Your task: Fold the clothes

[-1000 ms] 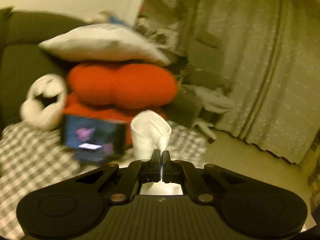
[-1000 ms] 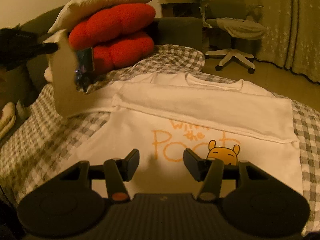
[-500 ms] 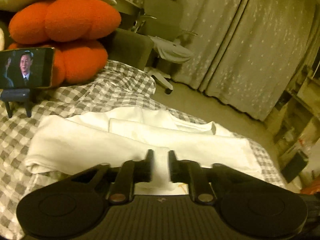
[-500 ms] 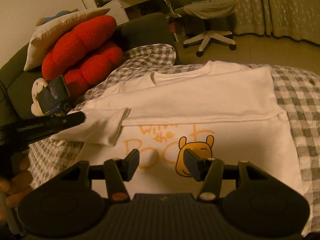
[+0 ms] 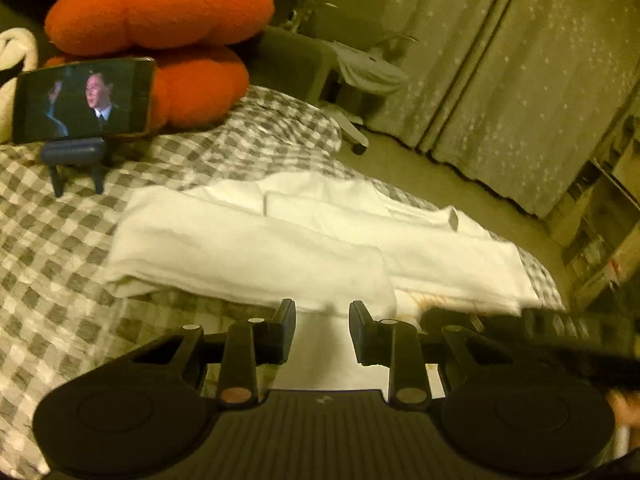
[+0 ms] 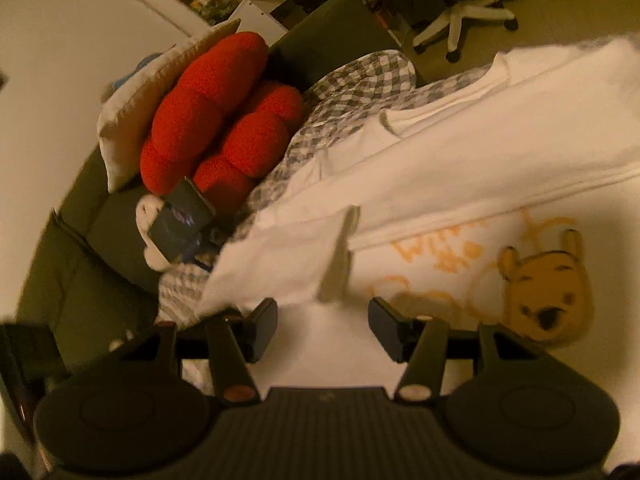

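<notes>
A white T-shirt (image 5: 420, 252) with an orange bear print (image 6: 548, 280) lies on a grey checked bedcover (image 5: 60, 240). One side panel is folded over the body (image 6: 460, 172), and a sleeve (image 5: 248, 256) lies folded across it. My left gripper (image 5: 322, 334) hovers open just short of that sleeve's edge, holding nothing. My right gripper (image 6: 322, 330) is open too, low over the shirt's front near the sleeve (image 6: 280, 264). The blurred dark right gripper (image 5: 540, 332) shows at the right of the left wrist view.
A phone on a small stand (image 5: 80, 100) plays video at the head of the bed, before red cushions (image 5: 160, 12) and a pale pillow (image 6: 132, 112). A white office chair (image 6: 464, 20) stands on the floor beyond. Curtains (image 5: 500, 60) hang at the far side.
My left gripper carried the sleeve down onto the shirt, let it go and has opened wider. My right gripper has moved lower and closer over the shirt front, staying open.
</notes>
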`<state>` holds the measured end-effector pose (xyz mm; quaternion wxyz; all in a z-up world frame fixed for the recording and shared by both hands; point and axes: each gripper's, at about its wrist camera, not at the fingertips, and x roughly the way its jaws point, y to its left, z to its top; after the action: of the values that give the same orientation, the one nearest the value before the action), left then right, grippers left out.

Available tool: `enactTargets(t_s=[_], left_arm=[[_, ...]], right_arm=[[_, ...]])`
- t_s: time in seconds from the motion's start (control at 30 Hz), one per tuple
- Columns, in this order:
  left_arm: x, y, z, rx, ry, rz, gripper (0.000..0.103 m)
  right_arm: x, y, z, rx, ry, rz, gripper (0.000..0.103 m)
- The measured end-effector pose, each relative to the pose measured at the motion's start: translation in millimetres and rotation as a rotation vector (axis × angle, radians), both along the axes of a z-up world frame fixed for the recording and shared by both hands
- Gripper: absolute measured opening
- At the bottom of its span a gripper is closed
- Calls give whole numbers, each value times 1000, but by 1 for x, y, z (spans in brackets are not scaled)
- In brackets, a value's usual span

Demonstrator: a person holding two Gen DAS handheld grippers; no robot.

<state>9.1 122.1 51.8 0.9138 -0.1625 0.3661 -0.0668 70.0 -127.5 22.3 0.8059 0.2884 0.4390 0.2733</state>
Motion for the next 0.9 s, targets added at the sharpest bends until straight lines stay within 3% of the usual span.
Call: enactTargets(t_s=[0.13,0.27,0.33,0.53,0.9], left_arm=[[1,-6,-6,28,16,-21,27],[4,-3,-12,37,47,-8,27],[6,-2,-15,38,61,-1,27],[9,-3,-21,45,75,2,27],[13,-3,-23,62,72,8,27]], right_arm=[[15,14,-17,14,53,-25,53],[19,26,-17,-4,31,-34,52],[21,30,-16,-23,28,-32,37],[21,38,-14,-74,4,-23,8],[20,47,58,-190,-229,7,6]])
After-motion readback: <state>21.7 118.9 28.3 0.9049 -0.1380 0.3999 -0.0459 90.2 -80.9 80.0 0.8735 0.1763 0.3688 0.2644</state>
